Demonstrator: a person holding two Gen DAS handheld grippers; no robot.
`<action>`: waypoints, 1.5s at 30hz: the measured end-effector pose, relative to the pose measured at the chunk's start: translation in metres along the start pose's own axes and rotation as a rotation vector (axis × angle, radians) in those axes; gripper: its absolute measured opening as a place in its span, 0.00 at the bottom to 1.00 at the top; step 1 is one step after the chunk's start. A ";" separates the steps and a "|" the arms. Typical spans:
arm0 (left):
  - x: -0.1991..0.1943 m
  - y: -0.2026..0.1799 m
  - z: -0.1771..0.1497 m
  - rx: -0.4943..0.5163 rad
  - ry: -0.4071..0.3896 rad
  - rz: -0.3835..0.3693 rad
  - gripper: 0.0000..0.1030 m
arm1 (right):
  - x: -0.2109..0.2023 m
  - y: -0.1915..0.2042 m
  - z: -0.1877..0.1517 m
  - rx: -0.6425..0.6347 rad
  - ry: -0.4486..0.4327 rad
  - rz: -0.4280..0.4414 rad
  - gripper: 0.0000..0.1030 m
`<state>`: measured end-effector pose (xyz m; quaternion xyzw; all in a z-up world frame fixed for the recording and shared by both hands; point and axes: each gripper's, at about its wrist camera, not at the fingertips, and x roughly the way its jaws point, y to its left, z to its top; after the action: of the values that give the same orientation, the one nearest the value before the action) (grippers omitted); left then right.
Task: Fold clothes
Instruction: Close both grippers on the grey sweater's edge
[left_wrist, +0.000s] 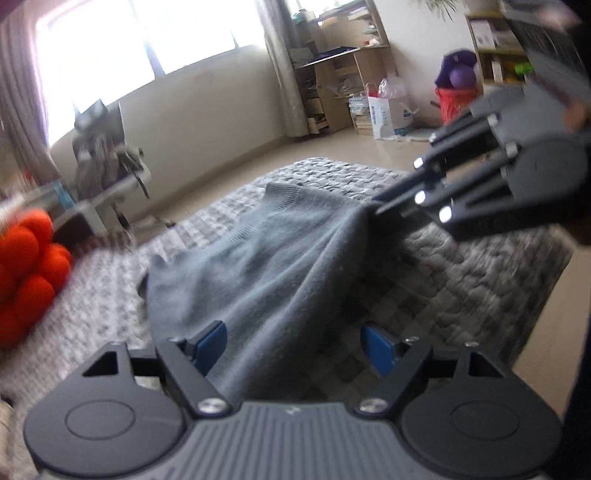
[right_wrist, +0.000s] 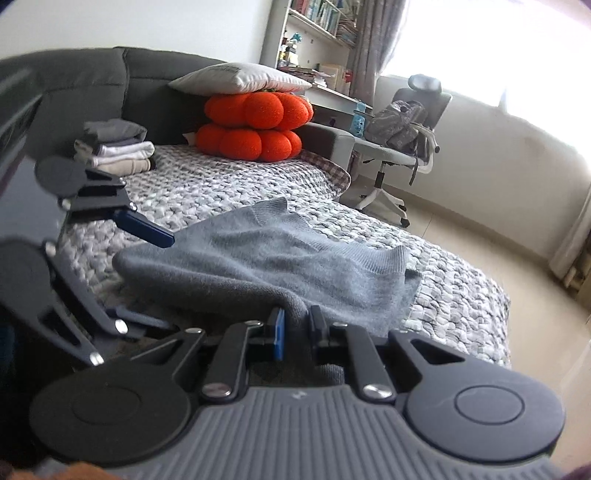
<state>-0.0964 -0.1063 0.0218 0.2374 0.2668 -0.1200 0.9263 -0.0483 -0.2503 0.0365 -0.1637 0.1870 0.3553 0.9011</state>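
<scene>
A grey knit sweater (left_wrist: 258, 258) lies on a grey quilted bed cover (left_wrist: 480, 280), partly lifted. My left gripper (left_wrist: 295, 345) is open, its blue pads on either side of the sweater's near edge, and the cloth runs between them. My right gripper (right_wrist: 295, 332) is shut on a bunched fold of the sweater (right_wrist: 266, 258) and lifts it. In the left wrist view the right gripper (left_wrist: 376, 206) pinches the sweater's right edge. In the right wrist view the left gripper (right_wrist: 162, 280) stands open at the sweater's left side.
A stack of folded clothes (right_wrist: 114, 147) sits at the far left of the bed, near orange cushions (right_wrist: 255, 125) and a white pillow (right_wrist: 240, 77). An office chair (right_wrist: 402, 136) with a bag stands beside the bed. Shelves and bags (left_wrist: 384, 107) line the far wall.
</scene>
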 end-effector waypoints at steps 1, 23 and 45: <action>0.003 -0.002 -0.002 0.014 0.012 0.009 0.72 | 0.000 0.000 0.001 0.006 0.000 0.001 0.13; 0.017 0.048 0.007 -0.279 0.098 0.044 0.13 | -0.001 0.007 -0.011 -0.092 0.017 0.013 0.38; 0.019 0.059 0.005 -0.336 0.098 0.007 0.14 | -0.006 0.003 -0.024 -0.170 0.023 -0.038 0.13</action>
<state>-0.0579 -0.0598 0.0370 0.0854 0.3271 -0.0590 0.9393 -0.0602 -0.2619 0.0173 -0.2474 0.1635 0.3510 0.8882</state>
